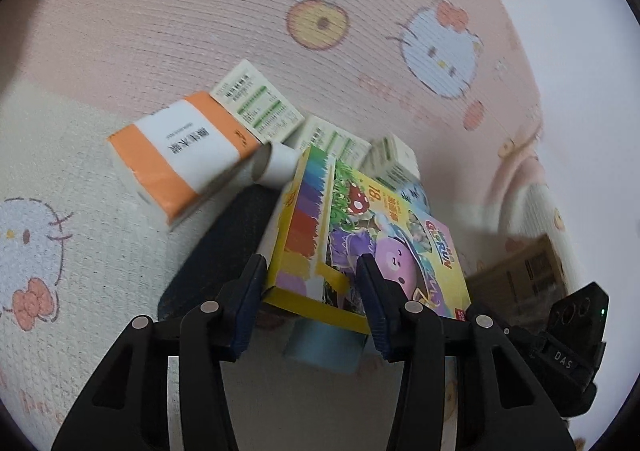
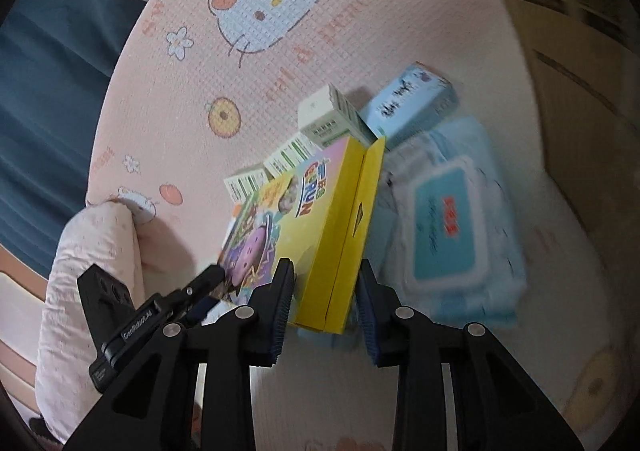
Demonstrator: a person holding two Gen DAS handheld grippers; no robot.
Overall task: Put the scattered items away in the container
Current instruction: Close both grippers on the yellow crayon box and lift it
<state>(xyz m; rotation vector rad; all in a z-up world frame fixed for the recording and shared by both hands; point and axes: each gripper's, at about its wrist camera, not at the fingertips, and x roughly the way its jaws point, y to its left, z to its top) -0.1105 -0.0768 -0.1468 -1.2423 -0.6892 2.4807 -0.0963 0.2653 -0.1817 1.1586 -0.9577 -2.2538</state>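
Both the left gripper (image 1: 312, 283) and the right gripper (image 2: 326, 289) have their jaws clamped on the crayon box (image 1: 360, 227).

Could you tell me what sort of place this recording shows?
Probably a home, likely a child's room: a pink cartoon-cat play mat covers the surface, household clutter like a crayon box and wet wipes lies on it, and a flowery pillow sits at its edge.

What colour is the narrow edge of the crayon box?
Yellow, clearest in the right wrist view: crayon box.
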